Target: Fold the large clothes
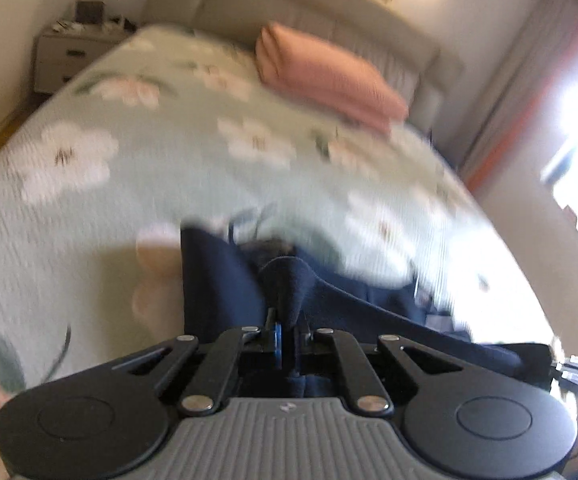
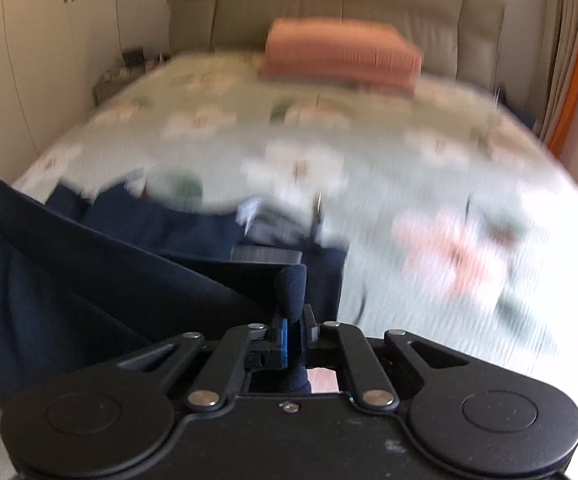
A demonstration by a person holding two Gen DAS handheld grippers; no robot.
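A large navy blue garment [image 1: 225, 280] hangs over the near part of the bed, stretched between my two grippers. My left gripper [image 1: 287, 328] is shut on a bunched edge of it. In the right wrist view my right gripper [image 2: 293, 320] is shut on another edge of the navy garment [image 2: 89, 280], which spreads left and down from the jaws. Both views are motion-blurred. The rest of the garment hangs below the frames and is hidden.
The bed [image 1: 149, 168] has a pale green floral cover [image 2: 409, 168]. A folded pink blanket [image 1: 329, 80] lies near the padded headboard [image 2: 329, 4]. A nightstand [image 1: 65, 56] stands far left, wardrobe doors [image 2: 41, 40] beside it, and curtains [image 1: 529, 100] at a bright window on the right.
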